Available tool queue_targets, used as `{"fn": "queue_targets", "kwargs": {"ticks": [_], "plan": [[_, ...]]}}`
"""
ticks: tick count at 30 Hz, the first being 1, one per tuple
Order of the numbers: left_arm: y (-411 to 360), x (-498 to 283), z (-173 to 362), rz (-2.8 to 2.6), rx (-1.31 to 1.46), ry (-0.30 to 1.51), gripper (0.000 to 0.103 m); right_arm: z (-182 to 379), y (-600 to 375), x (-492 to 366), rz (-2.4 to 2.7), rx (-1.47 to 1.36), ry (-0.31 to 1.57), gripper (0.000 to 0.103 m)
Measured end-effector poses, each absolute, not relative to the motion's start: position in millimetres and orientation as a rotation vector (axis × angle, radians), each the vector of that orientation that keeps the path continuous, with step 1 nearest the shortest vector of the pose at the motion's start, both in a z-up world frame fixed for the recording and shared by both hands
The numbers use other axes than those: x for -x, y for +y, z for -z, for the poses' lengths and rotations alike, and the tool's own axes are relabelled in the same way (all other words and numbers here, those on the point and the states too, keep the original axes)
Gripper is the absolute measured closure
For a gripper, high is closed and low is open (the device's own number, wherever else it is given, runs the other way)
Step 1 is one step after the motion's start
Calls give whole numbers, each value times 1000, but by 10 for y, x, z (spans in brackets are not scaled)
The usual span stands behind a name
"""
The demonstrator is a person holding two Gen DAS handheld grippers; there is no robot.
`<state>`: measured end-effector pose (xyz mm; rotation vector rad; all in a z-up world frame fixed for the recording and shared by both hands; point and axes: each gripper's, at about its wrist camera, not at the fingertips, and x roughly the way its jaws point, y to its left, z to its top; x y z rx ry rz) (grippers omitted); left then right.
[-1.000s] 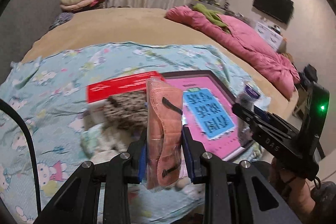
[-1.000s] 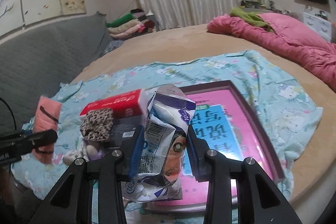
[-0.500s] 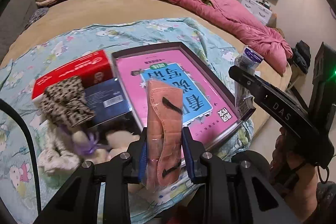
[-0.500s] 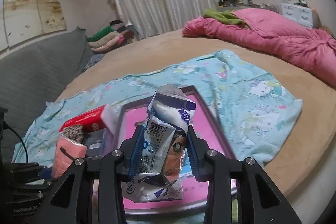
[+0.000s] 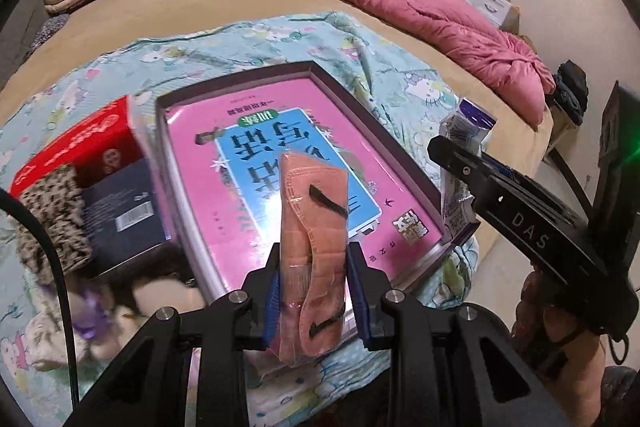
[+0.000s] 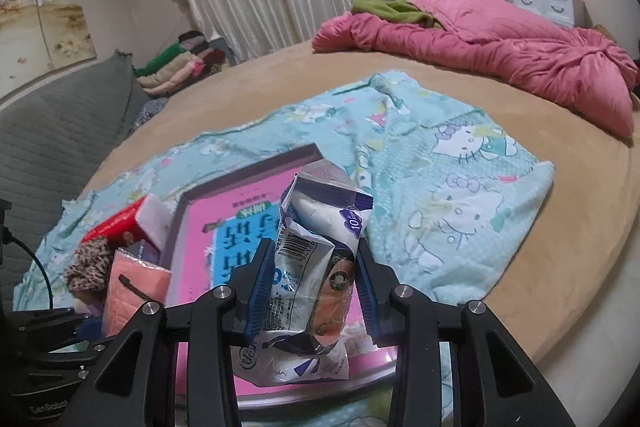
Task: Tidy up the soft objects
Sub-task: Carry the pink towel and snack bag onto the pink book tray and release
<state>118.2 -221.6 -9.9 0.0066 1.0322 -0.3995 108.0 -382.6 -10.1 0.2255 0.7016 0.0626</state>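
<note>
My left gripper is shut on a clear packet holding a peach-pink face mask, upright over the near edge of a dark-rimmed tray with a pink and blue booklet inside. My right gripper is shut on a crumpled white and purple tissue pack, above the same tray. In the left wrist view the right gripper shows at the tray's right side. The mask packet also shows low on the left in the right wrist view.
A red box, a dark blue box, a leopard-print cloth and pale plush items lie left of the tray on a cartoon-print sheet. A pink quilt and folded clothes lie farther back.
Both views have swung rightwards and lower: the tray now fills the middle, and the boxes have slid left. Each gripper still holds its packet the same way.
</note>
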Motion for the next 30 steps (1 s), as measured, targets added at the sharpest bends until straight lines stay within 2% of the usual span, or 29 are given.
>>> {"fn": "queue_targets", "kwargs": {"ticks": [13, 30], "plan": [[-2456, -1252, 441, 403, -63, 1097, 73, 322, -3897, -1197, -88, -234, 785, 63], [-2408, -1274, 678, 385, -52, 1154, 73, 530, -3538, -1332, -89, -19, 925, 63]]}}
